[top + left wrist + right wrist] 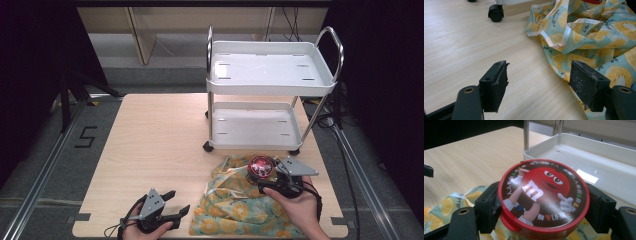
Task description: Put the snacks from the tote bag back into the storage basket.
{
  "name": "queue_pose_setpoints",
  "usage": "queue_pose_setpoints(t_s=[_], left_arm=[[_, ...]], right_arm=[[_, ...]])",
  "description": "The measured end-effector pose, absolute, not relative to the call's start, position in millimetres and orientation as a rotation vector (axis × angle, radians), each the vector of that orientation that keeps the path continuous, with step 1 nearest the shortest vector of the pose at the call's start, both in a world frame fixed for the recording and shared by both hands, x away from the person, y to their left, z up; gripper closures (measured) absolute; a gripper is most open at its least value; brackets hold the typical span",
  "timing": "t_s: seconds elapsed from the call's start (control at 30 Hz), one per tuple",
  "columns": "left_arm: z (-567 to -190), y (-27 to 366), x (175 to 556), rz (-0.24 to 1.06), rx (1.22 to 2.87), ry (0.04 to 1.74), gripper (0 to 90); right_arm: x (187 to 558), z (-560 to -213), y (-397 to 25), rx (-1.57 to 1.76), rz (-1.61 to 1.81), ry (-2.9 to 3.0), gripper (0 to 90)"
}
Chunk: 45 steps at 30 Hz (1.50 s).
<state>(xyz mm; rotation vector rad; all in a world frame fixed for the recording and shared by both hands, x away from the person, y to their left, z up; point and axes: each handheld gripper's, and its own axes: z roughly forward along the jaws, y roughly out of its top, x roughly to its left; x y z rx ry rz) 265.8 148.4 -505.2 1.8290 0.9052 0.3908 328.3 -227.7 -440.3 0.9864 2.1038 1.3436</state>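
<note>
A round candy tub with a red cartoon lid (261, 166) (544, 193) sits between the jaws of my right gripper (267, 174) (544, 207), which is shut on it just above a lemon-print cloth bag (240, 202) (594, 37). The bag lies crumpled on the table at the front right. My left gripper (175, 202) (539, 85) is open over bare wood, left of the bag's edge, with nothing between its pads.
A white two-shelf trolley (270, 75) stands on the far right of the wooden table (150, 145), its lower shelf (599, 167) just behind the tub. One castor (496, 13) is near the bag's far corner. The table's left half is bare wood.
</note>
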Motion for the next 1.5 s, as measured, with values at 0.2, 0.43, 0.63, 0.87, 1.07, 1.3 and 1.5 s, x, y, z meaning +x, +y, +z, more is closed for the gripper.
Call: queue_pose_setpoints(t_s=[0.2, 0.43, 0.63, 0.87, 1.07, 1.3, 1.5], left_arm=[[-505, 148, 266, 0.391, 1.829, 0.904, 30.2], [-506, 148, 266, 0.387, 1.822, 0.907, 30.2], [-505, 148, 266, 0.387, 1.821, 0.907, 30.2], [-505, 148, 266, 0.386, 1.821, 0.906, 30.2], [-505, 148, 266, 0.386, 1.822, 0.906, 30.2], [-506, 148, 266, 0.385, 1.820, 0.909, 30.2], [-505, 149, 266, 0.388, 1.828, 0.903, 30.2]], right_arm=[[330, -438, -226, 0.982, 1.369, 2.095, 26.7], [331, -434, -223, 0.995, 1.362, 2.091, 26.7], [334, -431, -220, 0.955, 1.368, 2.083, 26.7], [338, -428, -218, 0.931, 1.379, 2.086, 26.7], [339, -422, -216, 0.937, 1.374, 2.062, 26.7], [342, -419, -213, 0.940, 1.379, 2.075, 26.7], [345, -419, -210, 0.930, 1.366, 2.072, 26.7]])
